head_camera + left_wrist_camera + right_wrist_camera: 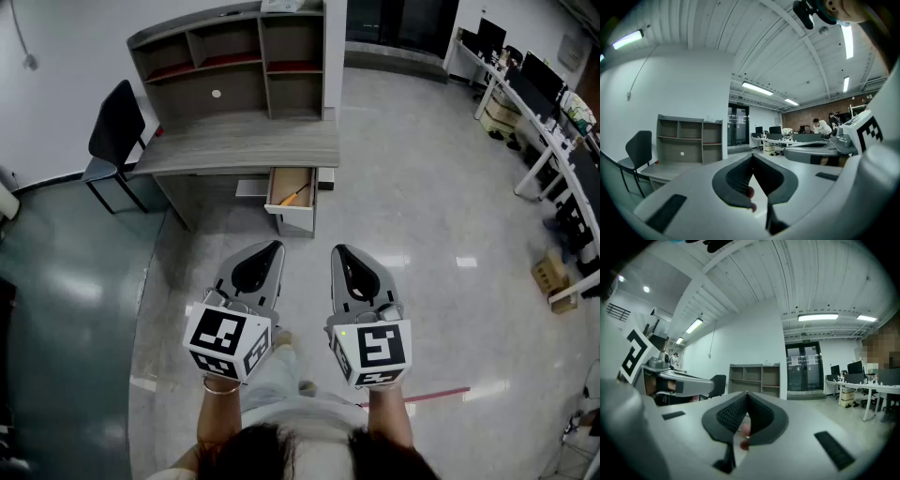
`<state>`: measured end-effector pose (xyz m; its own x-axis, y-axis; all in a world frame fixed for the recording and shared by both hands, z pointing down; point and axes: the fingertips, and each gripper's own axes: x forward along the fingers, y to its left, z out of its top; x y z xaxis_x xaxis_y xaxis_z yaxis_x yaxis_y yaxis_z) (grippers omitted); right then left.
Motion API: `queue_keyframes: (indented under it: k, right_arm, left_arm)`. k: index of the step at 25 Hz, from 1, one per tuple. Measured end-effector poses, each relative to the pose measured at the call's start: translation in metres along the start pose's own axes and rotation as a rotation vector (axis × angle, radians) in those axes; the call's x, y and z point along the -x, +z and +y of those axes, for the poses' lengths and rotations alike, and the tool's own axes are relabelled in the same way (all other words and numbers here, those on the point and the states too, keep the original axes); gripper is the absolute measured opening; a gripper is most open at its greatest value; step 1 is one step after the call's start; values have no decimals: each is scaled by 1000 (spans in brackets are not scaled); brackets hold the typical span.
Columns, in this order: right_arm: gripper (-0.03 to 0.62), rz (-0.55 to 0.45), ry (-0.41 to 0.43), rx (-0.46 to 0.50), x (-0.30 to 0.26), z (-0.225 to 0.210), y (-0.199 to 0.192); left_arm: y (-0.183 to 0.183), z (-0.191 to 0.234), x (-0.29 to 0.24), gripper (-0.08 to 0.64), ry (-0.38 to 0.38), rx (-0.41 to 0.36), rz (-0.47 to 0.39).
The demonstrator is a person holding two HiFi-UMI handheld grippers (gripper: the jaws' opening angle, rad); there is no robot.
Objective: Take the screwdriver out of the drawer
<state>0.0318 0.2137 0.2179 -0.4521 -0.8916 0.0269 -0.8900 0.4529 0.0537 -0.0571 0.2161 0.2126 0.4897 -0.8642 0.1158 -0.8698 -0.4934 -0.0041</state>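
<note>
The grey desk (pixel 246 142) stands ahead of me with its drawer (pixel 290 201) pulled open below the front edge. Inside the drawer lies the screwdriver (pixel 293 196), with an orange-yellow handle. My left gripper (pixel 277 247) and right gripper (pixel 337 249) hover side by side over the floor, well short of the drawer, both pointing towards it. Each is shut with nothing between its jaws. In the left gripper view the left gripper (pixel 752 155) has its tips together; the right gripper (pixel 747 393) shows the same in its own view. The drawer is hidden in both gripper views.
A shelf unit (pixel 230 56) sits on the desk. A dark chair (pixel 114 131) stands at the desk's left. Office tables with monitors (pixel 548 112) line the right side, and a cardboard box (pixel 553 274) is on the floor there. People work at far desks (pixel 820 126).
</note>
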Motion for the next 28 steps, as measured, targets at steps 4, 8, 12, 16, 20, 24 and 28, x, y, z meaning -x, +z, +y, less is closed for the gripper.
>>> queue_keyframes:
  k: [4,8,12,16,20,24,28]
  right_arm:
    - [26,-9,-7,-10,-21,-8,2]
    - [26,5,-7,-23,-41,-14,4]
    - [26,3,-20,-31,-63,-18,6]
    - [26,8,-36,-29,-86,-18,7]
    - [26,4,-49,-24,-109,-18,12]
    - [26,3,-70,-19,-136,-17,15]
    - [26,-2,-95,-21,-159,-17,16]
  left_arm:
    - [2,15,-20,17,-11,-1,4]
    - [7,31,-37,17,-17,0,7]
    - [9,48,-50,17,-30,-3,10]
    - [8,69,-64,17,-46,-1,15]
    - [10,89,-76,17,-61,-3,16]
    - [11,114,-88,17,-77,4,13]
    - [9,140,-98,17,-84,5,11]
